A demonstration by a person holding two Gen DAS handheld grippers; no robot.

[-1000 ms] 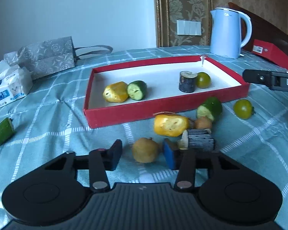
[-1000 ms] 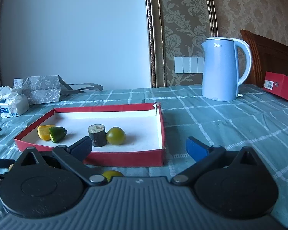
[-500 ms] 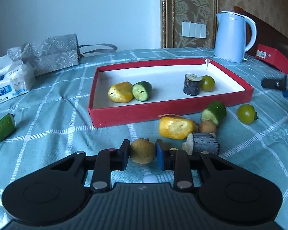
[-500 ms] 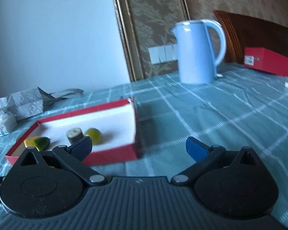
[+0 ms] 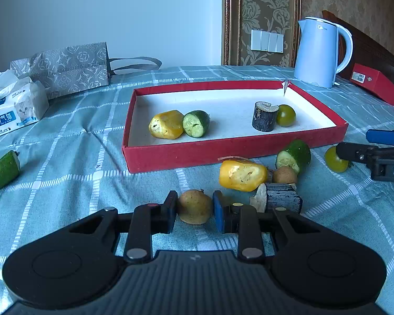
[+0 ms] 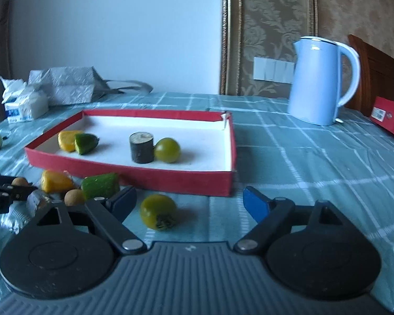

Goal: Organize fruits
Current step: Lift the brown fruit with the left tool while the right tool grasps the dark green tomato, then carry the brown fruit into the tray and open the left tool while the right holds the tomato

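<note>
My left gripper (image 5: 194,208) is shut on a small brown round fruit (image 5: 194,206) on the tablecloth in front of the red tray (image 5: 223,152). Beside it lie a yellow piece (image 5: 241,174), a dark cut stick (image 5: 282,200), another brown fruit (image 5: 284,175) and a cucumber half (image 5: 294,156). The tray holds a yellow piece (image 5: 166,124), a cucumber half (image 5: 196,123), a dark stick (image 5: 264,116) and a green tomato (image 5: 285,115). My right gripper (image 6: 189,200) is open, with a green tomato (image 6: 158,211) between its fingers near the left one.
A blue kettle (image 5: 320,52) stands behind the tray on the right, with a red box (image 5: 378,85) beyond it. A tissue pack (image 5: 15,111) and a grey gift bag (image 5: 63,68) sit at the back left. A cucumber half (image 5: 2,170) lies at the far left.
My left gripper closed on the brown fruit. My right gripper swung away and came back low, now with the green tomato between its open fingers.
</note>
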